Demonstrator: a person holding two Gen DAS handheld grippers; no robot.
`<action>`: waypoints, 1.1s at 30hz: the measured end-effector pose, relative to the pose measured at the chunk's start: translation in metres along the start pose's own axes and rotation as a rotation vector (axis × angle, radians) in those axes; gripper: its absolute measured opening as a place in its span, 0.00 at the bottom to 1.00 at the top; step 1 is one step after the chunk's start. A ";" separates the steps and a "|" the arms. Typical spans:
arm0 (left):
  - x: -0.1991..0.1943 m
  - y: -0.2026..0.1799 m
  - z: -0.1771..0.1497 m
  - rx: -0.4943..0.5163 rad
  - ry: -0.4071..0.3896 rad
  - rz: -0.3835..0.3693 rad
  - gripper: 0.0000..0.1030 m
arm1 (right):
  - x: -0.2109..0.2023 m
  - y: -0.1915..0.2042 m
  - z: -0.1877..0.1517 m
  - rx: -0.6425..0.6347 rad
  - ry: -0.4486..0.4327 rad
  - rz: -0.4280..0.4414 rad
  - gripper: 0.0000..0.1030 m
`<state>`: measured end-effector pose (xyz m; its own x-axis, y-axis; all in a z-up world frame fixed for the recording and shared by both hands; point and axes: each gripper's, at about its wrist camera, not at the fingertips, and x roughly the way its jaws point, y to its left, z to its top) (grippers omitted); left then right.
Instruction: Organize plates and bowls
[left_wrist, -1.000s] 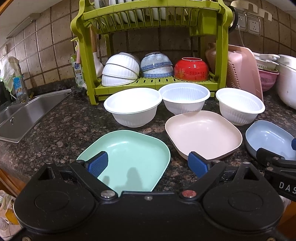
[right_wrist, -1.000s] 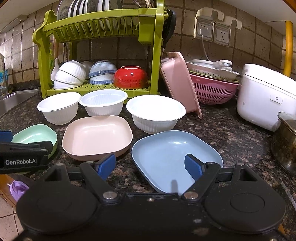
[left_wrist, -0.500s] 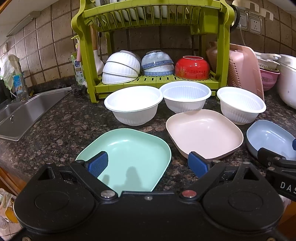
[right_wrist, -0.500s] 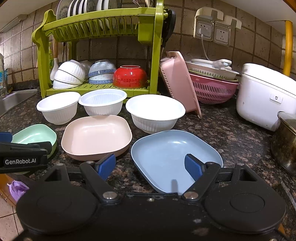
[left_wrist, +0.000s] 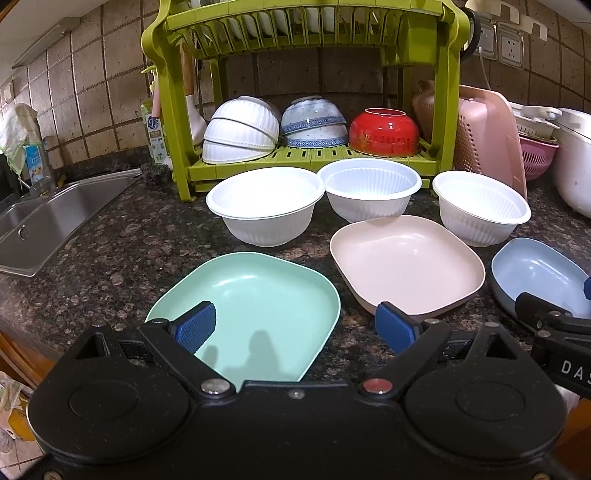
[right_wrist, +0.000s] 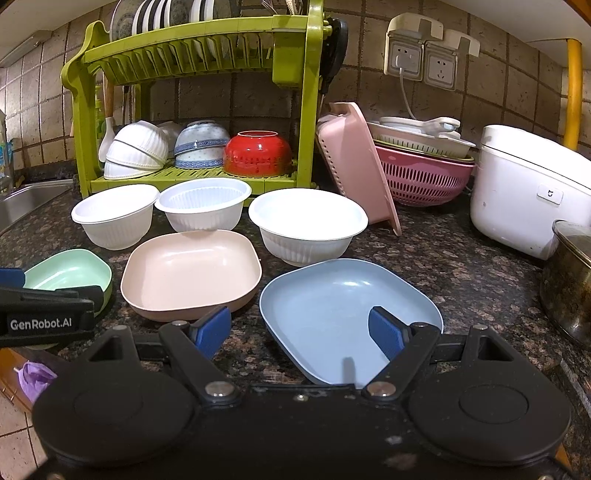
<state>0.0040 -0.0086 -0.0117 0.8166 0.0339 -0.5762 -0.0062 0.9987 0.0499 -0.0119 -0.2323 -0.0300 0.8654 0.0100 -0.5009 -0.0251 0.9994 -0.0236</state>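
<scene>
White bowls (left_wrist: 266, 206) empty; green plate (left_wrist: 258, 306) empty; both tools (left_wrist: 295, 328) (right_wrist: 301, 328) spread apart.

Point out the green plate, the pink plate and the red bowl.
green plate (left_wrist: 258, 295): left wrist view, on its inner floor.
pink plate (right_wrist: 192, 266): right wrist view, on its inner floor.
red bowl (left_wrist: 384, 134): left wrist view, on its outer wall.

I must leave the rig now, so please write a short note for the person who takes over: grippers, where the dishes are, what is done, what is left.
Left gripper: open, empty, over the near edge of the green plate.
Right gripper: open, empty, at the near edge of the blue plate.
Pink plate lies between them on the counter. Three white bowls stand upright behind the plates, in front of the green rack.
Done: nothing stacked or racked yet.
Left: all three plates and three bowls.
</scene>
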 end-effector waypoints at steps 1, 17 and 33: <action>0.000 0.000 0.000 0.000 0.000 0.000 0.90 | 0.000 0.000 0.000 0.000 0.000 0.000 0.83; 0.000 -0.001 0.000 -0.001 0.002 -0.003 0.90 | -0.001 -0.001 0.000 0.013 -0.007 -0.002 0.83; -0.014 0.074 0.043 -0.229 -0.130 0.101 0.90 | -0.012 -0.006 0.005 0.064 -0.106 0.014 0.82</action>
<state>0.0168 0.0632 0.0347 0.8721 0.1436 -0.4678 -0.2096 0.9735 -0.0920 -0.0196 -0.2382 -0.0191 0.9136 0.0238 -0.4060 -0.0084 0.9992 0.0398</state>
